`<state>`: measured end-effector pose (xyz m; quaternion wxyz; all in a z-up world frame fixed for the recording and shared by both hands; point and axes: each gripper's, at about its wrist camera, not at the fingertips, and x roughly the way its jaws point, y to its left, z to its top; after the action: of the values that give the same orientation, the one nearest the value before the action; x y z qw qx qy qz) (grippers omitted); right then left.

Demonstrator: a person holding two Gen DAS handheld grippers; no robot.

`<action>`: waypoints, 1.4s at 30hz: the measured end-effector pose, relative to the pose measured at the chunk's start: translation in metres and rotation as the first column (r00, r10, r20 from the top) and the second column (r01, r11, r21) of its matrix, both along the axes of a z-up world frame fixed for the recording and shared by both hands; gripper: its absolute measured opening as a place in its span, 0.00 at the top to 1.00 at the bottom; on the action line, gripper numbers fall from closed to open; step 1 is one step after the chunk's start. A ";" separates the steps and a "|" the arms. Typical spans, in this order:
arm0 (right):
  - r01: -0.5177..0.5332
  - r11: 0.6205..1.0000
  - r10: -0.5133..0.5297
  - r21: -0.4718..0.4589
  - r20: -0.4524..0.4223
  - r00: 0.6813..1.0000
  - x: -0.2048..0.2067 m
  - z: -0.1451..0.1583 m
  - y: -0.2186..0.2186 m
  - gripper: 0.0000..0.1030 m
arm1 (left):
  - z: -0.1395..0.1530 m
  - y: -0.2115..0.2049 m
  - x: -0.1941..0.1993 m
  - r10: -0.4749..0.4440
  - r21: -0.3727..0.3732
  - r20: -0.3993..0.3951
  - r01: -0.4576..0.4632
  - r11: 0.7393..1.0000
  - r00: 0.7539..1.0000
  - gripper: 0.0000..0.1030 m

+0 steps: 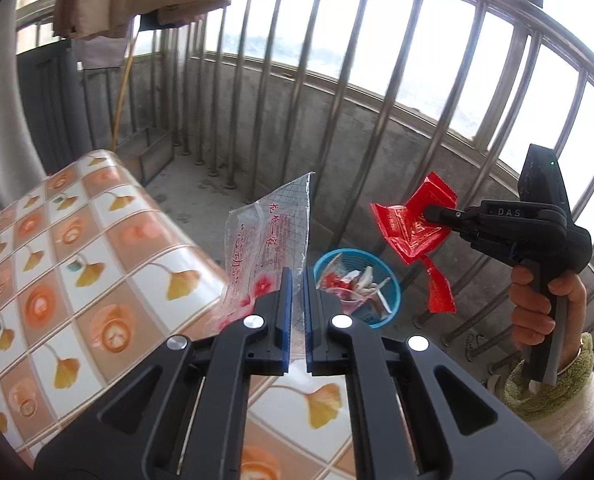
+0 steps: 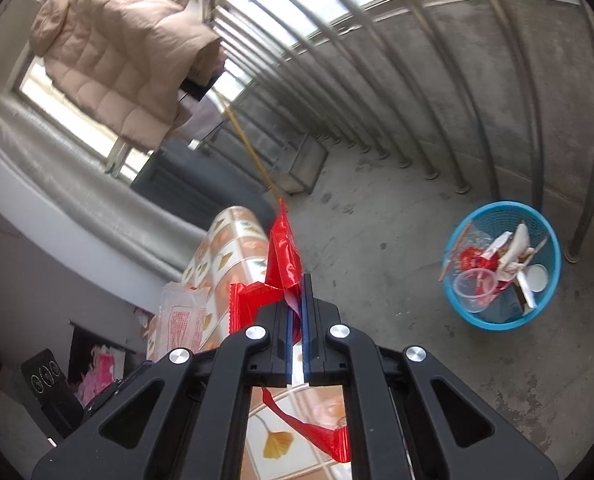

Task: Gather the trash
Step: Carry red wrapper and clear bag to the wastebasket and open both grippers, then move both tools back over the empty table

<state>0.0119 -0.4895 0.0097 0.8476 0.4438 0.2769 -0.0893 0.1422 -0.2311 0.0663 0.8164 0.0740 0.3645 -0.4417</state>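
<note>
The left gripper [image 1: 296, 280] was clamped on a clear plastic wrapper [image 1: 269, 240] with red printing, its blue-edged jaws pinching the lower part while the rest stood up above the fingertips. The right gripper [image 2: 296, 292] was likewise closed on a crumpled red wrapper [image 2: 283, 252], one end sticking up past the jaws and a twisted tail hanging below them; in the left wrist view the same red wrapper [image 1: 413, 220] was held in the air to the right, above the floor. Beneath both tools lay a table [image 1: 77, 260] covered in an orange-and-white leaf-pattern cloth. On the concrete floor beyond the table's edge stood a blue mesh bin [image 2: 469, 312], already holding a clear cup, wrappers and scraps. Metal railings [image 1: 337, 100] ringed the balcony, and a beige puffer jacket [image 2: 117, 52] hung overhead.
</note>
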 end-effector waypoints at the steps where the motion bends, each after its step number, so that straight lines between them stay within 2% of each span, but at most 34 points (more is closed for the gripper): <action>1: 0.034 0.999 -0.034 0.008 -0.009 0.999 -0.009 -0.006 -0.012 0.97 | -0.003 -0.015 -0.001 -0.031 0.002 -0.014 0.031 1.000 0.999 0.97; 4: 0.122 0.992 -0.121 0.030 -0.043 0.992 -0.030 -0.027 -0.042 0.97 | -0.018 -0.059 -0.001 -0.114 0.013 -0.068 0.115 0.993 0.991 0.97; 9: 0.229 0.971 -0.221 0.068 -0.104 0.970 -0.045 -0.067 -0.083 0.97 | -0.051 -0.132 0.001 -0.210 0.050 -0.171 0.222 0.974 0.963 0.97; 14: 0.298 0.946 -0.278 0.129 -0.154 0.948 -0.034 -0.112 -0.119 0.96 | -0.091 -0.201 0.000 -0.305 0.142 -0.242 0.345 0.928 0.921 0.96; 19: 0.355 0.916 -0.315 0.187 -0.210 0.926 -0.014 -0.159 -0.157 0.96 | -0.139 -0.261 0.009 -0.335 0.210 -0.333 0.415 0.885 0.882 0.95; 24: 0.395 0.894 -0.342 0.213 -0.245 0.907 0.008 -0.200 -0.184 0.96 | -0.179 -0.303 0.023 -0.328 0.229 -0.408 0.444 0.866 0.852 0.95; 26: 0.433 0.874 -0.369 0.221 -0.278 0.887 0.013 -0.220 -0.193 0.95 | -0.195 -0.313 0.029 -0.317 0.242 -0.435 0.448 0.861 0.843 0.87; 27: 0.438 0.869 -0.367 0.229 -0.294 0.882 0.015 -0.231 -0.197 0.95 | -0.203 -0.318 0.032 -0.305 0.248 -0.451 0.446 0.860 0.839 0.82; 28: 0.439 0.866 -0.354 0.241 -0.325 0.877 0.018 -0.243 -0.200 0.94 | -0.209 -0.320 0.034 -0.289 0.260 -0.461 0.439 0.860 0.839 0.71; 29: 0.442 0.859 -0.340 0.258 -0.359 0.869 0.020 -0.256 -0.202 0.91 | -0.214 -0.323 0.037 -0.273 0.271 -0.465 0.429 0.862 0.842 0.64; 31: 0.449 0.848 -0.324 0.280 -0.395 0.860 0.020 -0.274 -0.203 0.77 | -0.219 -0.324 0.040 -0.251 0.274 -0.477 0.413 0.869 0.843 0.64; 33: 0.465 0.843 -0.334 0.273 -0.413 0.847 0.014 -0.281 -0.202 0.66 | -0.216 -0.320 0.044 -0.243 0.236 -0.501 0.401 0.885 0.831 0.61; 35: 0.468 0.845 -0.348 0.258 -0.399 0.848 0.007 -0.279 -0.199 0.57 | -0.208 -0.314 0.046 -0.254 0.202 -0.499 0.396 0.896 0.828 0.57; 37: 0.466 0.852 -0.358 0.239 -0.384 0.851 0.001 -0.275 -0.198 0.51 | -0.201 -0.308 0.046 -0.267 0.185 -0.471 0.389 0.902 0.841 0.54; 42: 0.447 0.880 -0.377 0.162 -0.335 0.864 -0.011 -0.246 -0.190 0.47 | -0.166 -0.286 0.050 -0.261 0.131 -0.413 0.340 0.931 0.873 0.48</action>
<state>0.0006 -0.6796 -0.2361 0.6995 0.5715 0.3062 -0.3007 0.1925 -0.5170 -0.0997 0.6370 0.1225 0.5454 -0.5308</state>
